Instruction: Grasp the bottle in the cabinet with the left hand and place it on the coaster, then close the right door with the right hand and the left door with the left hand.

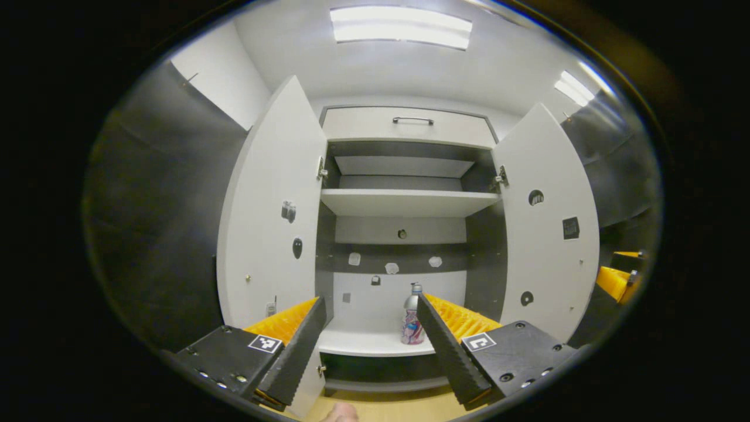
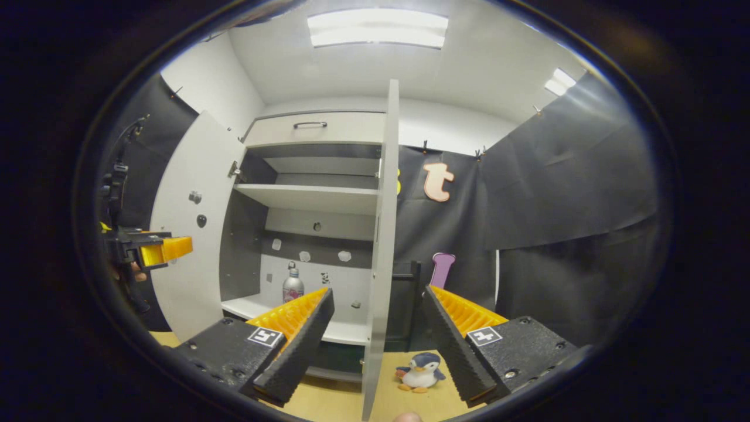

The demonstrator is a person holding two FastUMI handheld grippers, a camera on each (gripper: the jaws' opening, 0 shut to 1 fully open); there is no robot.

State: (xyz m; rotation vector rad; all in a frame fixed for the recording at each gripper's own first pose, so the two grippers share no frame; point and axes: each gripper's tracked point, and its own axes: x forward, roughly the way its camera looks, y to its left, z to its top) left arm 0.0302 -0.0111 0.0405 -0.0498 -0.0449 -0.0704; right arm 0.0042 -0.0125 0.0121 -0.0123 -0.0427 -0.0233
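Observation:
A small bottle (image 1: 412, 319) with a patterned label and a pale cap stands upright on the cabinet's bottom shelf (image 1: 363, 344), right of centre. My left gripper (image 1: 371, 299) is open, in front of the cabinet and short of the bottle, holding nothing. The left door (image 1: 269, 223) and the right door (image 1: 545, 223) both stand wide open. In the right gripper view the bottle (image 2: 292, 285) stands deep inside, and the right door (image 2: 382, 234) is seen edge-on. My right gripper (image 2: 378, 291) is open just before that edge. The left gripper (image 2: 149, 249) hangs at the far left.
A toy penguin (image 2: 420, 370) sits on the wooden tabletop (image 2: 337, 404) beside the right door's lower edge. An upper shelf (image 1: 404, 202) and a drawer with a handle (image 1: 413, 120) lie above. The right gripper (image 1: 615, 281) shows past the right door.

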